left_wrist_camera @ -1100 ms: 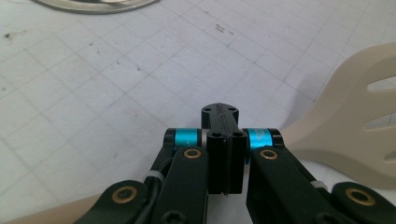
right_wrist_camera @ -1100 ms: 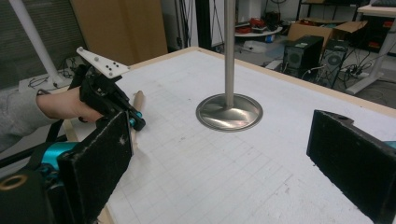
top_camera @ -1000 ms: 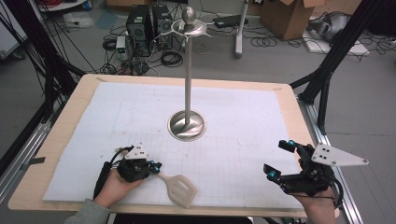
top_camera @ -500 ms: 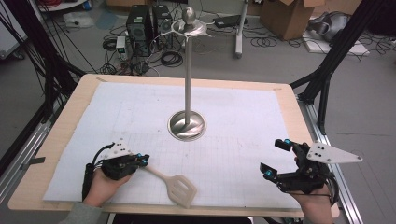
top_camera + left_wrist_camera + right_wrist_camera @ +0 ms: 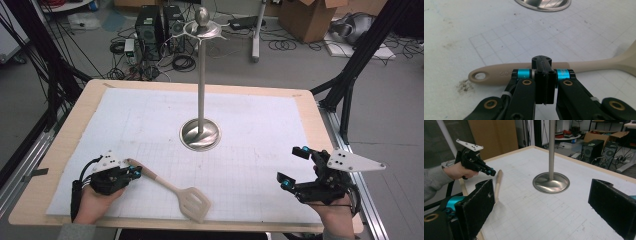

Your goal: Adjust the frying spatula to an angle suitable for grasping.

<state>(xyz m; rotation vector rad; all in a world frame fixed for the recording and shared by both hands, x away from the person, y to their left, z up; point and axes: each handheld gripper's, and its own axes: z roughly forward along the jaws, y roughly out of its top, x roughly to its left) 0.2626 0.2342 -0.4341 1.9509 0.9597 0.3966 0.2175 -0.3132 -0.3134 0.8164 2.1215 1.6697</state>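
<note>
- Your left gripper (image 5: 134,172) is low over the front-left part of the white gridded mat (image 5: 250,125), with the jaws pressed together, nothing between them.
- In the left gripper view the clenched jaw tips (image 5: 543,72) are right in front of the handle of the beige slotted spatula (image 5: 584,66); they cover a part of it, but I cannot tell if they touch it.
- The spatula (image 5: 172,189) lies flat on the mat. Its handle end w/ the hang hole (image 5: 480,76) points to the left gripper, and the slotted blade (image 5: 195,204) is near the front edge of the mat, approx. toward the table's middle.
- Your right gripper (image 5: 292,165) is at the front-right corner of the mat, well apart from the spatula. Its jaws are released wide, nothing between them.
- In the right gripper view the two black pads (image 5: 477,207) stand far apart, and between them you see the metal stand (image 5: 551,180) farther off.
- The stand (image 5: 201,90) is upright near the mat's centre: a round shiny base, a thin pole, and a hook ring w/ a knob on top (image 5: 202,22).
- The mat lies on a wooden table (image 5: 320,120). Behind it, on the floor, there are cables, PC cases (image 5: 160,25) and cardboard boxes (image 5: 305,17).
</note>
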